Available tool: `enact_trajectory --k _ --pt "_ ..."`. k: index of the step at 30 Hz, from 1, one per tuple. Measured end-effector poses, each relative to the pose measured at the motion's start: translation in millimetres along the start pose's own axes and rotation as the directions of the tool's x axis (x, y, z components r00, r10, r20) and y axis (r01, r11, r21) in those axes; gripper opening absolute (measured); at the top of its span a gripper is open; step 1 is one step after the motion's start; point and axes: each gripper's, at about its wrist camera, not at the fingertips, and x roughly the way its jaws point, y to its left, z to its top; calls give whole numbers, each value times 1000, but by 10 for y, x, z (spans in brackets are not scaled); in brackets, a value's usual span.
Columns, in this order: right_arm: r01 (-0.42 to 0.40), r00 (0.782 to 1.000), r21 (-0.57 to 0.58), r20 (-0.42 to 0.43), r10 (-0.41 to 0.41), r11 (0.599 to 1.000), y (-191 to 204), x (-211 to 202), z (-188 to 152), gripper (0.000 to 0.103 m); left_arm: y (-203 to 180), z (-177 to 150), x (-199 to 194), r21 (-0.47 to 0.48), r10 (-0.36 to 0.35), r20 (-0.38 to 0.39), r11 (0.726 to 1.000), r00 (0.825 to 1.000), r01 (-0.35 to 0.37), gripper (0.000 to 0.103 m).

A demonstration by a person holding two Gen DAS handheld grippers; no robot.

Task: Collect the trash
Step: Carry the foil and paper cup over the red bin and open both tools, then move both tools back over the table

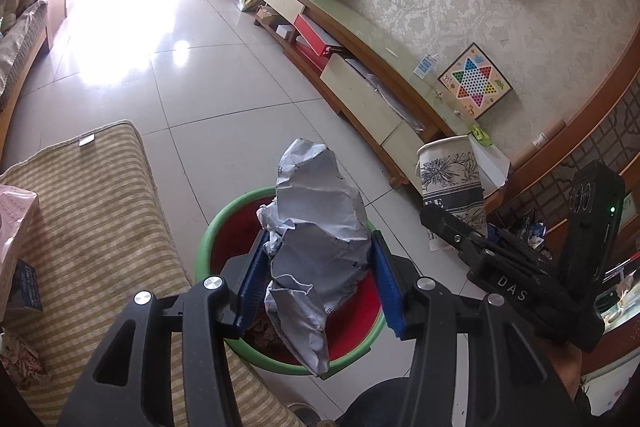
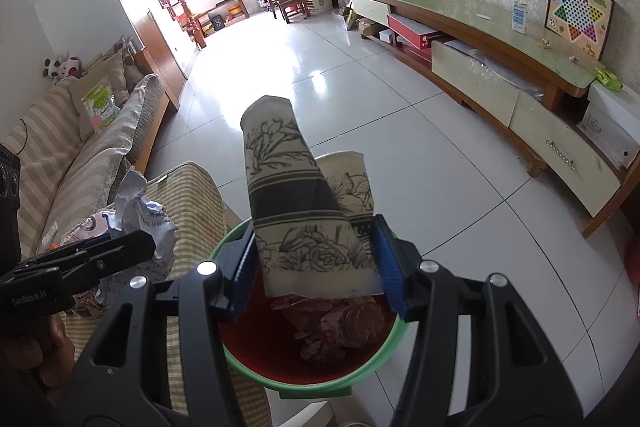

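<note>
Fingers of the left gripper (image 1: 318,277) pinch a crumpled sheet of paper (image 1: 316,227) directly above the green bin (image 1: 208,239). Over the same bin, the right gripper (image 2: 314,263) clamps two flattened paper cups (image 2: 296,203) between its blue fingers (image 2: 390,267). Red wrappers (image 2: 332,323) lie inside the bin, which stands on the tiled floor (image 1: 192,91) just beside a striped cushion (image 1: 92,211).

Left gripper (image 1: 318,281): angled downward, blue pads (image 1: 251,277) w/ crumpled paper (image 1: 316,227) between them, left pad in contact; right-pad contact unclear. Right gripper (image 2: 316,265): angled downward, pads (image 2: 386,267) clamped on flattened paper cups (image 2: 308,211). Grippers side by side. Part of hand (image 2: 40,355) visible behind left unit.
</note>
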Motion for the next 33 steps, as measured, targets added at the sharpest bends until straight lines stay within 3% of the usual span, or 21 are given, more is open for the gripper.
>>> enact_trajectory --k 7,8,11,14,22,24,27,33 --pt "-1 1000 4 -3 1 1000 -28 22 -14 52 -76 22 4 -4 -36 13 999 999 36 50" --pt "0 1000 3 -5 0 1000 -30 23 -15 53 -80 26 1 -7 -43 17 999 999 43 54" --pt "4 1000 -6 -7 -4 1000 -14 24 -21 55 -82 34 -54 -20 -39 49 999 998 41 81" --pt "13 1000 -13 -4 -13 1000 18 17 -26 70 -57 60 -115 -36 -51 70 998 996 53 86" --pt "14 999 -33 34 -13 999 119 -77 5 97 54 83 -321 -62 -34 126 997 991 42 88" --pt "26 999 -39 42 -25 999 162 -98 17 98 76 84 -380 -63 -14 131 998 991 23 94" --pt "61 997 -64 47 -58 996 259 -126 18 98 123 60 -490 -54 21 129 998 991 -14 95" --pt "40 998 -82 42 -36 996 537 -173 -12 98 383 -84 -899 -62 96 161 994 982 -87 95"
